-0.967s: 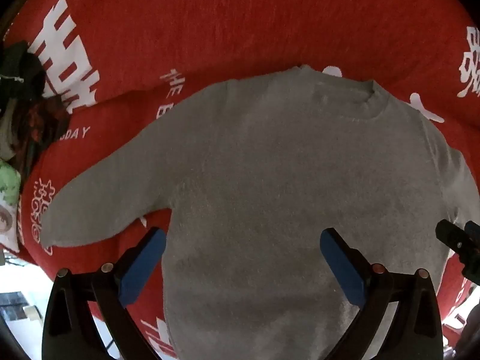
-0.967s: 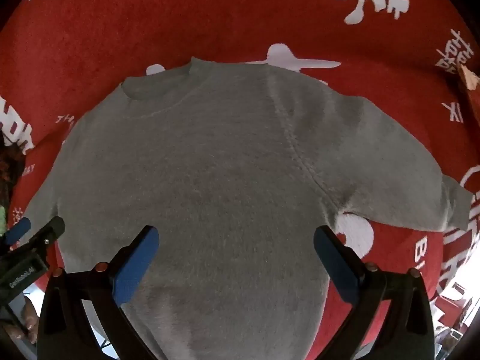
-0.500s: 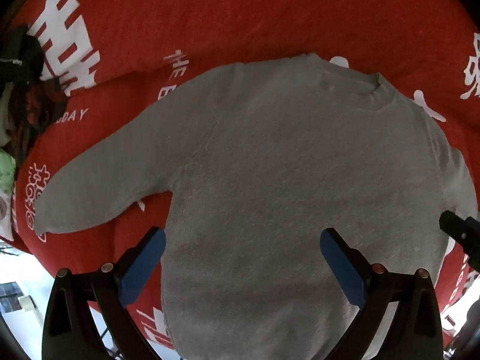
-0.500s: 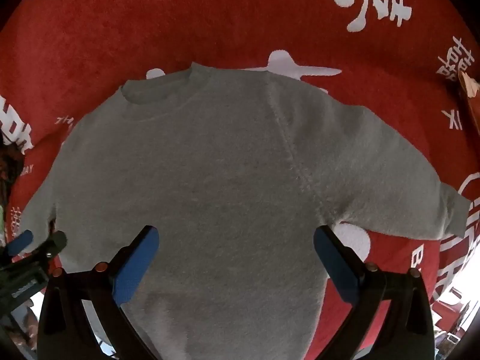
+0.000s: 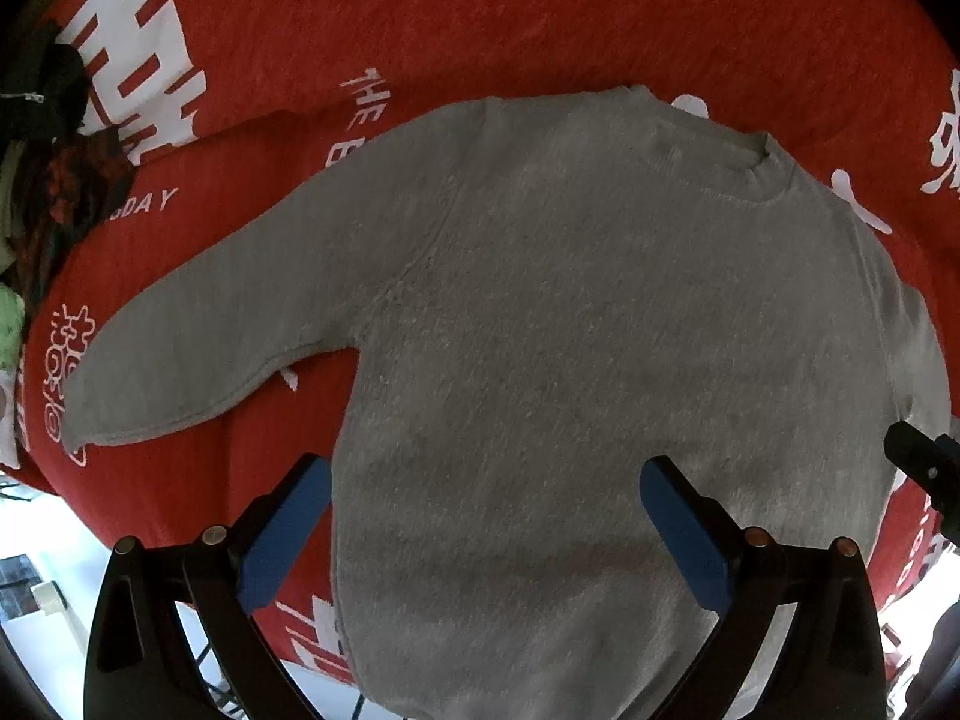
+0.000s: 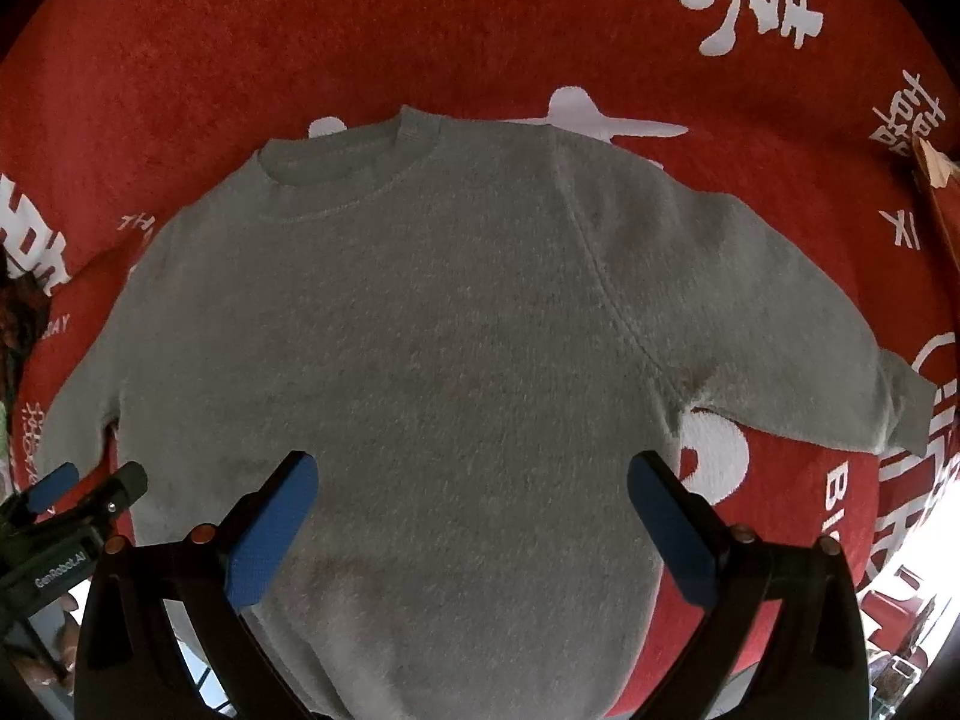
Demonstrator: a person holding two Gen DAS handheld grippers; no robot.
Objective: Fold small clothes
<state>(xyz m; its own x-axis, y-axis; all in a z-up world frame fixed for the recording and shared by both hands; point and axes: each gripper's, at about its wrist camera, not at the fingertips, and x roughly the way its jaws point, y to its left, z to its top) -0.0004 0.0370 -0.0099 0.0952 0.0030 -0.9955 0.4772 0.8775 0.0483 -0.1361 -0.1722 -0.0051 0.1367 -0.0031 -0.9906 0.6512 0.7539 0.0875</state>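
A small grey sweater (image 5: 570, 348) (image 6: 432, 348) lies flat, collar away from me, on a red cloth with white lettering (image 5: 420, 18) (image 6: 300, 30). Both sleeves spread out to the sides: the left sleeve (image 5: 198, 336) reaches toward the cloth's left edge, the right sleeve (image 6: 810, 330) toward the right. My left gripper (image 5: 486, 492) hovers open above the lower body of the sweater, nothing between its blue pads. My right gripper (image 6: 474, 486) is open too, over the sweater's lower middle. Each gripper shows at the edge of the other's view.
A dark pile of other clothes (image 5: 42, 138) sits at the far left of the cloth. A brown box corner (image 6: 936, 192) shows at the right. The cloth's near edge drops off to a bright floor (image 5: 36, 570).
Both views have drifted so the sweater sits slightly lower and more of each sleeve shows; the left view has shifted leftward. Both grippers stay open. The sweater has not moved.
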